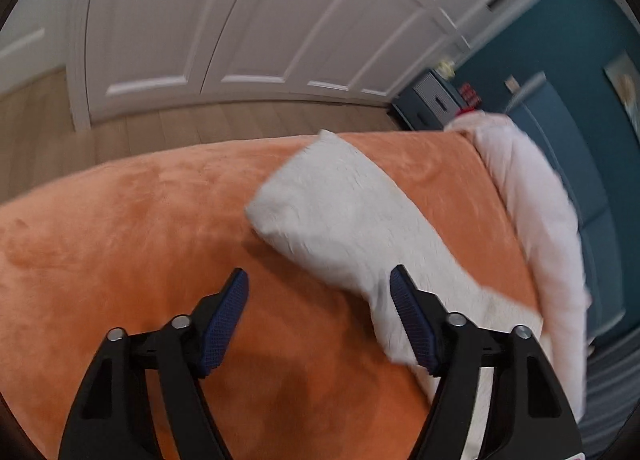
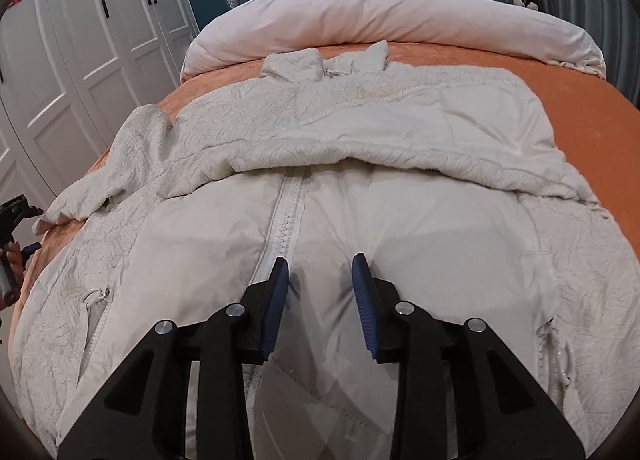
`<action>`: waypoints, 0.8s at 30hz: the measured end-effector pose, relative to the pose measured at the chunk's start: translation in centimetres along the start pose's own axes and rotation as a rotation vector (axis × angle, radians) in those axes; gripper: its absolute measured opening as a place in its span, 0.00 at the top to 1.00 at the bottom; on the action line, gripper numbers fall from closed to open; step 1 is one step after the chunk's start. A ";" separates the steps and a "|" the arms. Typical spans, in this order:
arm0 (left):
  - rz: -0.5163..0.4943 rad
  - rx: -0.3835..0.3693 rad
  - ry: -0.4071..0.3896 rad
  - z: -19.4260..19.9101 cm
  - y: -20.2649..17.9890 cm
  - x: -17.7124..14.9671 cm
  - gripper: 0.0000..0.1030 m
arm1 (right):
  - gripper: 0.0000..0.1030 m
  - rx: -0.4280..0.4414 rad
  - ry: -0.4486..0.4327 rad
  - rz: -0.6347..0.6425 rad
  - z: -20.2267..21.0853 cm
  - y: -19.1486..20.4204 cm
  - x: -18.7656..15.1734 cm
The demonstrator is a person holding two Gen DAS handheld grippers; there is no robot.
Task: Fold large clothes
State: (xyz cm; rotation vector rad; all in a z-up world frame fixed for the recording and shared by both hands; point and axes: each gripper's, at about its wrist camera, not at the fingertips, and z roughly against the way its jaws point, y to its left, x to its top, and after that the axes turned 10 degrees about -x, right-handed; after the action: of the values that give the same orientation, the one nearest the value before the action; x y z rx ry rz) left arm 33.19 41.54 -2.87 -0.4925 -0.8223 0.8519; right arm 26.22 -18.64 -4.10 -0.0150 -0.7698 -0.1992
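1. A large cream-white padded coat with a crinkled shell and a long front zipper (image 2: pixel 316 164) lies spread across a bed covered by an orange plush blanket (image 2: pixel 592 100). Its collar end points toward 12 o'clock, near a pale pink rolled duvet (image 2: pixel 400 16) at the headboard.
2. One sleeve already lies folded across the chest from the 3 o'clock side, a thick band over the zipper. The other cream sleeve (image 1: pixel 344 216) lies stretched out on the blanket, toward 9 o'clock in the right wrist view.
3. The right gripper (image 2: pixel 320 272) hovers over the lower front panel at 6 o'clock, just right of the zipper line. Its blue-padded fingers (image 2: pixel 276 300) stand partly apart with nothing between them.
4. The left gripper (image 1: pixel 320 300) stands wider apart and empty over bare orange blanket. The outstretched sleeve runs from 12 o'clock down past its right finger, whether touching it I cannot tell; this view is blurred.
5. Judgement: the sleeve-folding step is half done, with both tools free between grasps.
6. The next move likely calls for the left gripper to pinch the outstretched sleeve near its cuff and carry it across the chest. Grabbing too little of the slippery shell could let it slide out.
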 end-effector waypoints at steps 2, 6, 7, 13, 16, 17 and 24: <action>-0.012 -0.066 0.022 -0.5 -1.2 0.5 0.79 | 0.68 -0.010 -0.002 0.010 -0.2 0.3 -0.1; -0.222 -0.177 0.015 0.7 -10.1 -0.5 0.97 | 0.67 -0.020 -0.008 0.020 -0.3 0.5 -0.6; -0.297 -0.222 0.006 1.8 -13.5 -1.1 0.98 | 0.67 -0.016 -0.009 0.015 -0.3 0.5 -0.6; -0.622 -0.559 0.026 8.8 -31.7 -10.8 0.99 | 0.67 0.018 -0.011 -0.016 -0.4 -0.1 -0.6; -0.716 -0.678 0.145 9.1 -37.6 -18.5 0.95 | 0.67 0.034 -0.011 -0.031 -0.4 -0.3 -0.6; -0.748 -0.693 0.219 8.4 -39.4 -22.5 0.93 | 0.67 0.039 -0.011 -0.036 -0.3 -0.3 -0.6; -0.831 -0.528 0.531 1.6 -38.2 -36.9 0.75 | 0.65 0.137 -0.011 -0.131 0.7 -2.3 -1.1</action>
State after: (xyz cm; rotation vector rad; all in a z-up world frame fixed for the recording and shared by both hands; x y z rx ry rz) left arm 35.14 -10.47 7.84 -0.7193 -0.6539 -0.2774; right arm 24.55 -20.63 -4.48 0.1646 -0.7947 -0.2705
